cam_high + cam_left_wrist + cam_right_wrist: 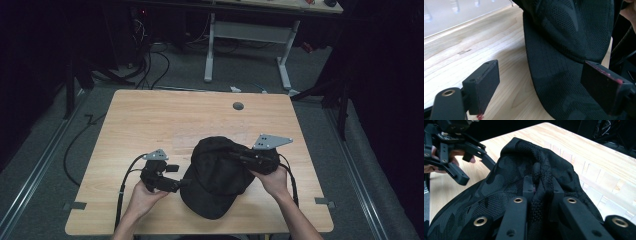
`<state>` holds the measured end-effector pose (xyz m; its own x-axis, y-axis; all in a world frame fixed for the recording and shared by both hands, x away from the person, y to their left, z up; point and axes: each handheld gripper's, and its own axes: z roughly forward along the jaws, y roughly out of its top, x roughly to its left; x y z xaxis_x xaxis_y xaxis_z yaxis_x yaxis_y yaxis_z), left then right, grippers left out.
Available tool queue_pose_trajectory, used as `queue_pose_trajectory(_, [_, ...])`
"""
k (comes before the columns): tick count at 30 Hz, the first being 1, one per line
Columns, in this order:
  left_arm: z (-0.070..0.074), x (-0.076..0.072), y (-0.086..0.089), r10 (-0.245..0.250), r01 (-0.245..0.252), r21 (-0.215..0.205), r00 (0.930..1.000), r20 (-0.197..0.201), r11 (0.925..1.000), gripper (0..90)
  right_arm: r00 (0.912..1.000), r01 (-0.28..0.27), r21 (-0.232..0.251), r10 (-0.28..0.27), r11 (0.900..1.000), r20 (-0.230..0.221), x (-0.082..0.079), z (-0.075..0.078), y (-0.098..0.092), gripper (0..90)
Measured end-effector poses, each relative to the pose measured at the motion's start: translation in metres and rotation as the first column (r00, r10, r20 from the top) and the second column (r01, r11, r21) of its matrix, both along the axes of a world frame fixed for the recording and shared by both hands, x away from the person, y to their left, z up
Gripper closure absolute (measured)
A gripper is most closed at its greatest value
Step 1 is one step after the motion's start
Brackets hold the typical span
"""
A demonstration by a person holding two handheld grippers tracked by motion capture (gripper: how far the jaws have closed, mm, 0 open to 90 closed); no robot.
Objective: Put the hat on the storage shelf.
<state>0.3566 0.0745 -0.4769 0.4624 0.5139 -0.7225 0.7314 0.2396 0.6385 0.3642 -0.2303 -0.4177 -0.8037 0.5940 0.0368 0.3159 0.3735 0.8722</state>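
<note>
Rightward, right hand-held gripper [541, 187] pinching black cap [220, 172] crown.

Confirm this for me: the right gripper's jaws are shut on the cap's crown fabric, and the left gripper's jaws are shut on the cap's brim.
Not quite. The right gripper does pinch the crown fabric of the black cap, but the left gripper is not shut on the brim. The left gripper view shows its jaws wide apart, one beside the brim over the table, the other over it.
</note>
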Motion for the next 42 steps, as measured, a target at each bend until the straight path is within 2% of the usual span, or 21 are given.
queue_pose_trajectory(6, [0.003,0.003,-0.010,-0.063,0.063,0.004,0.9977,-0.025,0.9980,15.8,0.9996,-0.023,0.011,0.023,1.000,0.014,-0.001,0.002,-0.002,80.8])
queue_pose_trajectory(12, [0.002,0.004,-0.017,-0.114,0.115,0.034,0.9927,-0.041,0.9927,15.8,0.9979,-0.053,0.010,0.053,0.999,0.037,-0.003,0.008,-0.001,80.8])
queue_pose_trajectory(17, [0.004,0.003,-0.020,-0.155,0.157,0.022,0.9866,-0.049,0.9874,17.2,0.9952,-0.077,0.007,0.076,0.997,0.062,-0.004,0.012,0.001,80.8])
queue_pose_trajectory(20, [0.005,0.001,-0.021,-0.183,0.183,0.000,0.9817,-0.053,0.9831,23.7,0.9939,-0.085,0.027,0.083,0.996,0.073,-0.004,0.012,0.002,80.7])
queue_pose_trajectory(22, [0.005,0.000,-0.021,-0.198,0.199,0.003,0.9790,-0.046,0.9800,26.2,0.9939,-0.084,0.026,0.082,0.996,0.073,-0.003,0.012,0.002,80.7])
queue_pose_trajectory(23, [0.005,-0.002,-0.022,-0.203,0.203,0.000,0.9783,-0.039,0.9791,31.2,0.9939,-0.083,0.026,0.081,0.996,0.074,-0.002,0.011,0.003,80.8])
queue_pose_trajectory(24, [0.005,-0.002,-0.023,-0.202,0.202,0.000,0.9786,-0.038,0.9793,31.2,0.9939,-0.083,0.026,0.081,0.996,0.074,-0.002,0.011,0.003,80.8])
queue_pose_trajectory(27, [0.005,-0.005,-0.022,-0.221,0.221,0.016,0.9748,-0.032,0.9750,37.7,0.9941,-0.078,0.037,0.075,0.996,0.078,0.000,0.011,0.003,80.8])
queue_pose_trajectory(32, [0.007,-0.007,-0.022,-0.237,0.238,0.005,0.9711,-0.026,0.9713,47.0,0.9936,-0.067,0.050,0.062,0.997,0.095,0.002,0.013,0.002,80.7])
queue_pose_trajectory(40, [0.008,-0.009,-0.021,-0.261,0.261,-0.005,0.9652,-0.024,0.9655,50.9,0.9878,-0.091,0.055,0.083,0.994,0.132,0.000,0.020,0.009,80.7])
queue_pose_trajectory(42, [0.009,-0.010,-0.021,-0.268,0.267,-0.020,0.9632,-0.022,0.9634,51.3,0.9868,-0.100,0.061,0.092,0.993,0.134,0.000,0.021,0.011,80.8])
